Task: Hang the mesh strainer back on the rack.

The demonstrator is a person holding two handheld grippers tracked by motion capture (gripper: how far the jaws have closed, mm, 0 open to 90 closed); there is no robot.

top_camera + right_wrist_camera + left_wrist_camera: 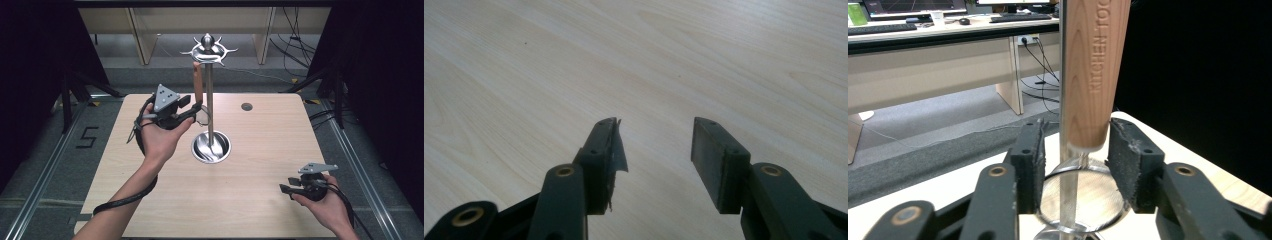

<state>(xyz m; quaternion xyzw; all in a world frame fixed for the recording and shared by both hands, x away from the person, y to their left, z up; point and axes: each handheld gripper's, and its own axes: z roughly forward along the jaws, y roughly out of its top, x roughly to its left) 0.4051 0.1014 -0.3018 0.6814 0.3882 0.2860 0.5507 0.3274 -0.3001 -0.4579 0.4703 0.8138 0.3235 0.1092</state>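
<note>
Stand: a tall steel utensil stand (210, 90) with a spiked hook crown, its round shiny dish base (211, 147) at table centre, nothing loose seen in it.
Hanging tool: a wooden-handled small wire strainer (1095, 70) hangs at the pole's 9 o'clock.
Left gripper (196, 111): jaws spread either side of the handle's lower end, not pressing it.
Right gripper (284, 189): at 4 o'clock, jaws spread over bare pale wooden table (270, 145).

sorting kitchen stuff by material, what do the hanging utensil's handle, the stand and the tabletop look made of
Handle: looks like unvarnished light wood, with visible grain and "KITCHEN TOO..." pressed into it.
Stand: polished metal, probably stainless steel, since pole, hooked top and round base all gleam and mirror.
Tabletop: pale wood grain, matte; solid wood or laminate, cannot tell.
</note>
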